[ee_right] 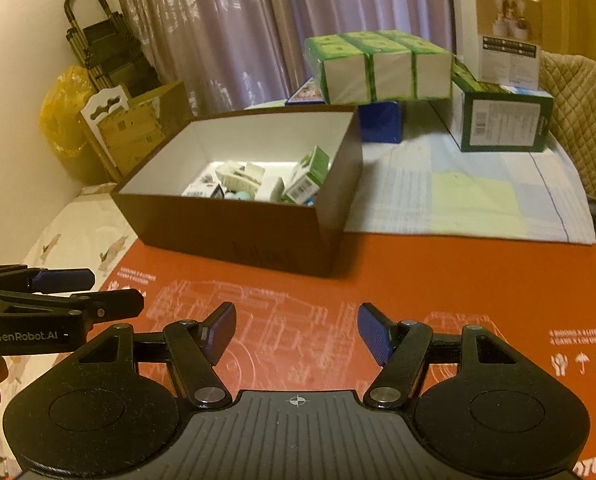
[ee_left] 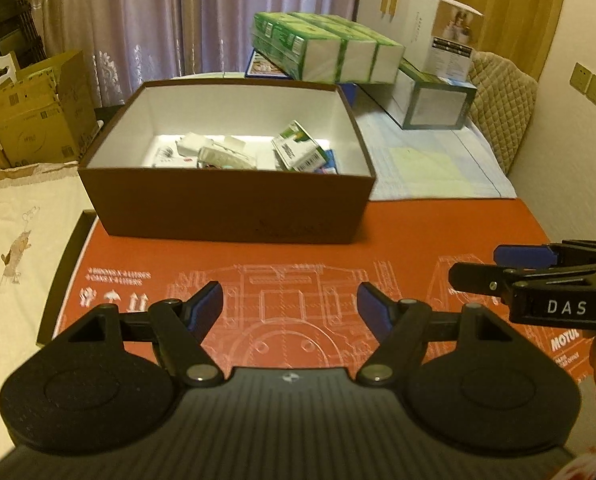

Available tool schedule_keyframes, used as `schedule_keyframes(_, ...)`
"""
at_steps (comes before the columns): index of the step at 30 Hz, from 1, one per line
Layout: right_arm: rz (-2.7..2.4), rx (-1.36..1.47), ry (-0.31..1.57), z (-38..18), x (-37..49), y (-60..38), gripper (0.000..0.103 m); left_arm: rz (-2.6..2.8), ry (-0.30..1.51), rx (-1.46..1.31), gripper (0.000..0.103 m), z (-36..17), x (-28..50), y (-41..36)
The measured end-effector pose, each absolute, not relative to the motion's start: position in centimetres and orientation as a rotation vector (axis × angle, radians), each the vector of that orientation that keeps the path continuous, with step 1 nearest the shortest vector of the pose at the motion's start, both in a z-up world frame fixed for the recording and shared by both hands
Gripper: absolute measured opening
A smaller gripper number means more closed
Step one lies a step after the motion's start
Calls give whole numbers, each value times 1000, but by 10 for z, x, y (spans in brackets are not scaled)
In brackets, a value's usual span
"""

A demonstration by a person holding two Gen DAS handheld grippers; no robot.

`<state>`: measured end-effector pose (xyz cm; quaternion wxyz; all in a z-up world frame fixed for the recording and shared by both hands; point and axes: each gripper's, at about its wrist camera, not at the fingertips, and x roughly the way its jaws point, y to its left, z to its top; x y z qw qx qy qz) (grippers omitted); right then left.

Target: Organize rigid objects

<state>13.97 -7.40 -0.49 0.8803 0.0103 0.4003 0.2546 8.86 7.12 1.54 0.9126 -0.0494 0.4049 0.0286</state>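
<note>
The left gripper hangs with its blue pads spread wide and nothing between them, low over the red printed cardboard sheet. Beside it, on its right, the right gripper is equally spread and empty, side by side with the left one.

Straight ahead of both, just past the bare stretch of red sheet, stands the open brown cardboard box with a white lining. In it lies a loose heap of small rigid items: a green-and-white carton tilted at the far right, white packets and a pale plastic piece to its left. They are jumbled, not ranked.

Nothing loose shows on the sheet near the grippers, so gathering seems largely done; tidying inside the box may remain.

Beyond the box, well apart, a shrink-wrapped block of green-and-white packs rests on blue boxes, with a green box and an open white carton to the right.
</note>
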Motion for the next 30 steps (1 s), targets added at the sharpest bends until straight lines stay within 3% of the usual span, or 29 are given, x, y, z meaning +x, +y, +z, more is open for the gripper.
schedule_keyframes(30, 488, 16, 888, -16, 90, -163, 65, 7, 887, -97, 71, -2, 62, -14)
